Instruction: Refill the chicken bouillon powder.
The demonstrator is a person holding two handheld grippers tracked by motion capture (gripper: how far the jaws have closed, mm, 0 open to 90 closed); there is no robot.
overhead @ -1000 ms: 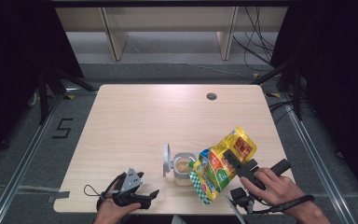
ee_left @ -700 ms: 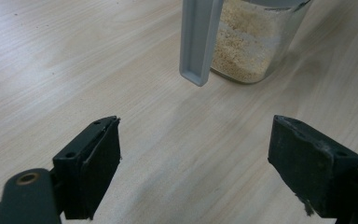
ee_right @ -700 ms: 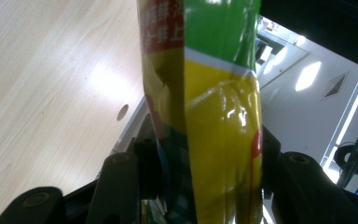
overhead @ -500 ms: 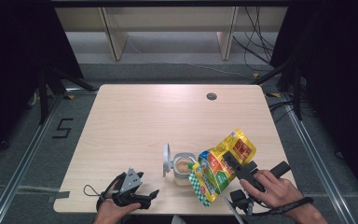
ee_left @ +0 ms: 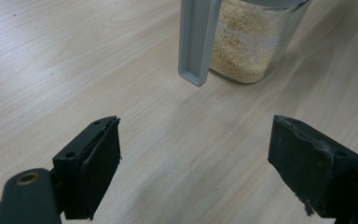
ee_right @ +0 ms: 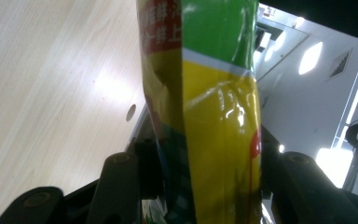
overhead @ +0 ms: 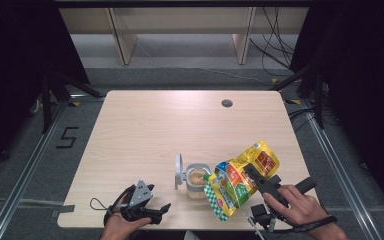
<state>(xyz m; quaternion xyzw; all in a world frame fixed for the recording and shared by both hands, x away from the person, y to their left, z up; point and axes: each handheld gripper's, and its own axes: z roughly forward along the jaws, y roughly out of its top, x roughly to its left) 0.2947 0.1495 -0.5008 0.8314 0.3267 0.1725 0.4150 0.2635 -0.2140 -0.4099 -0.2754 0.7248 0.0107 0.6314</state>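
Yellow bag (overhead: 240,180) tilted over jar (overhead: 197,181), clamped by right gripper (overhead: 252,175), left gripper (overhead: 162,212) resting wide, empty.

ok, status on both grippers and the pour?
Right gripper shut on yellow-green foil bag, tilted over clear glass jar of tan grains. Left gripper open, resting on table. Jar's grey lid flipped open; nothing in the way.
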